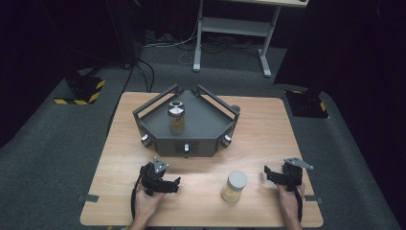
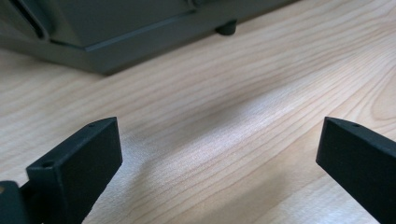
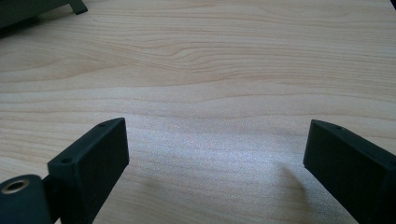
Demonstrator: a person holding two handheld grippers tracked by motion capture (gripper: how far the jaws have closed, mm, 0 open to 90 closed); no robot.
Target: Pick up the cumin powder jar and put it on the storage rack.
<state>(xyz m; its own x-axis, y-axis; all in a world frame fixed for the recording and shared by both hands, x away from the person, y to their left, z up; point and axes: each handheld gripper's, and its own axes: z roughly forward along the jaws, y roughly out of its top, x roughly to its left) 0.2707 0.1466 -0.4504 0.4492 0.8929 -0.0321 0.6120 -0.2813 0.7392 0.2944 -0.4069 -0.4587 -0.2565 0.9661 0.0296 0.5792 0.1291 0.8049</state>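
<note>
Two tools are held low over the wooden counter [image 1: 258, 124] near its front edge. The left tool [image 1: 171, 186] is seen toward the front left, its jaws spread wide with nothing but bare wood between them. The right tool [image 1: 269, 175] is seen toward the front right, its jaws likewise parted and empty. A jar [image 1: 234, 186] with a grey lid and pale yellowish contents is stood upright between the two tools, nearer the right one and touched by neither. A dark grey angular tray [image 1: 191, 139] is set near the counter's back edge, and a second jar [image 1: 176, 116] is stood upright inside it.
</note>
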